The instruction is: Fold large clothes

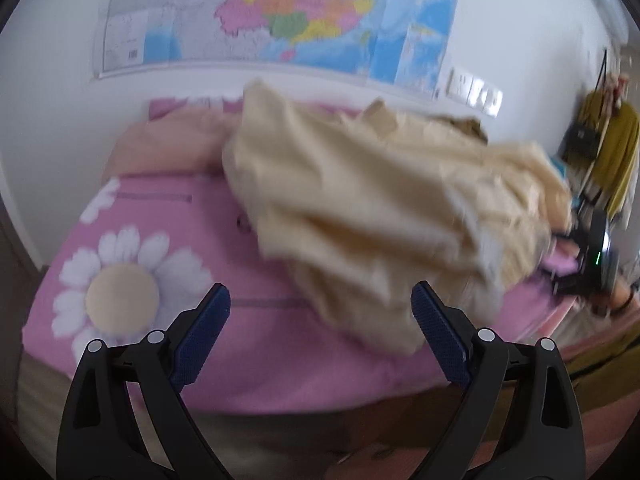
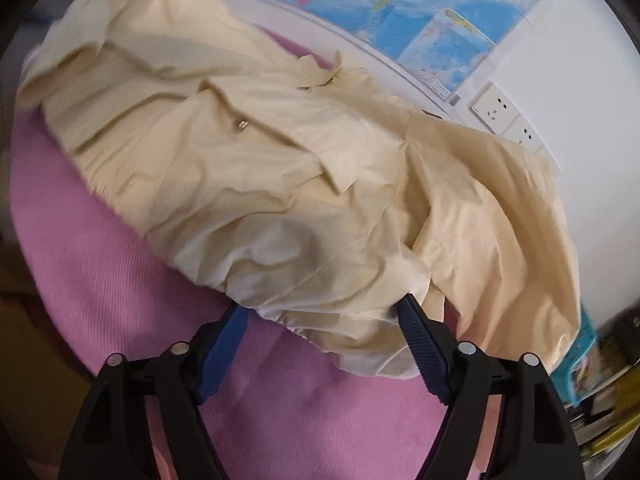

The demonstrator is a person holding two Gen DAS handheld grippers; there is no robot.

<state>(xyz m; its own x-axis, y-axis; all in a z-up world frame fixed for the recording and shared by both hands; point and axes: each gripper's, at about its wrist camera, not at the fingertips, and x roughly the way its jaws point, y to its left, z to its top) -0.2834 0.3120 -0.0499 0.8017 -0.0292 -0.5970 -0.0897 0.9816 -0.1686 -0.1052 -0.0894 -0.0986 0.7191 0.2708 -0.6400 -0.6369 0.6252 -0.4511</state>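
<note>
1. Across the pink blanket (image 1: 132, 216), filling mid-frame, lies the crumpled cream garment (image 2: 280, 168).
2. Low in its own view, the right gripper (image 2: 320, 316) stands spread wide, the garment's hem bunched between the fingers, unpinched.
3. The left gripper (image 1: 320, 300) gapes empty above the blanket.

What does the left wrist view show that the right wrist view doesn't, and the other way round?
Only the left wrist view shows the white daisy print on the pink blanket, the pillow, and the right gripper from outside at the garment's far edge. Only the right wrist view shows the garment's button, the wall sockets, and cloth lying between its own open jaws. Both show the cream garment, crumpled on the blanket, and the wall map. The left gripper is open and empty.
</note>
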